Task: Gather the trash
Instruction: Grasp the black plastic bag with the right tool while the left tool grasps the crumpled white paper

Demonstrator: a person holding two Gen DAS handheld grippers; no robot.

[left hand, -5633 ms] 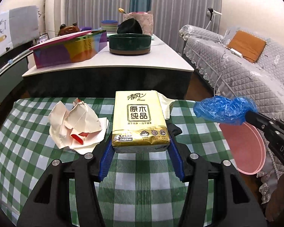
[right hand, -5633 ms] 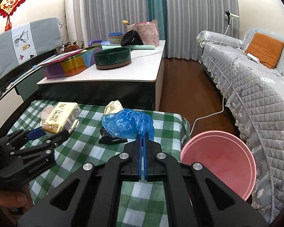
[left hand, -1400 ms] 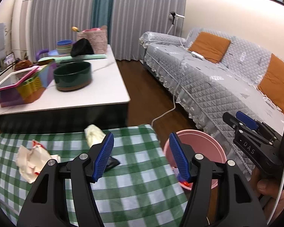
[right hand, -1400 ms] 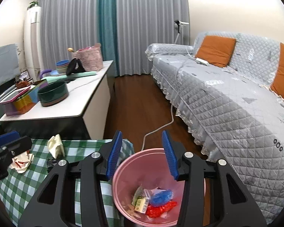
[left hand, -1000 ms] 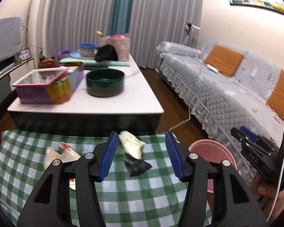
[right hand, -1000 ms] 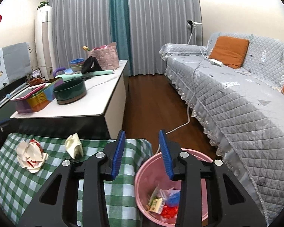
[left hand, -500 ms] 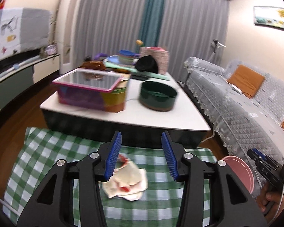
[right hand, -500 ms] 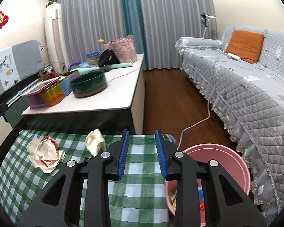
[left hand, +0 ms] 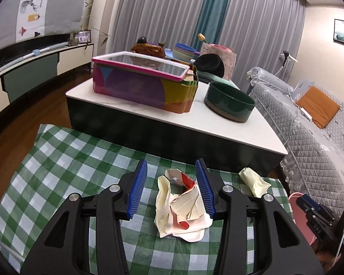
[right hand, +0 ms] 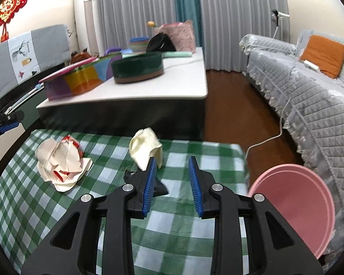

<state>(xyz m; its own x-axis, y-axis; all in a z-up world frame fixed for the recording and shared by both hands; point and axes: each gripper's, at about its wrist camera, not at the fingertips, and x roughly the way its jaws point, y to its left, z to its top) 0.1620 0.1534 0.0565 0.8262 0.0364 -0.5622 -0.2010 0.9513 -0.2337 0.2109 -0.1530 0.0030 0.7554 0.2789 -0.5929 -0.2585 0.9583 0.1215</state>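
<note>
A crumpled white and red paper wrapper (left hand: 182, 208) lies on the green checked tablecloth (left hand: 64, 167), between the open jaws of my left gripper (left hand: 173, 189); it also shows in the right wrist view (right hand: 62, 162). A crumpled cream tissue (right hand: 145, 150) and a small black scrap (right hand: 159, 186) lie by my open, empty right gripper (right hand: 172, 184); the scrap is partly hidden behind its left finger. The tissue also shows in the left wrist view (left hand: 253, 182). The pink bin (right hand: 295, 206) stands at the table's right end.
A white-topped coffee table (right hand: 176, 84) beyond the cloth carries a colourful box (left hand: 144, 89), a dark green bowl (left hand: 229, 104) and other items. A grey quilted sofa (right hand: 314, 96) runs along the right. A white cable (right hand: 268, 137) lies on the wooden floor.
Both grippers let their earlier items go and swung back from the bin to the table. My left gripper has come down around the crumpled wrapper; my right has moved left toward the tissue and scrap.
</note>
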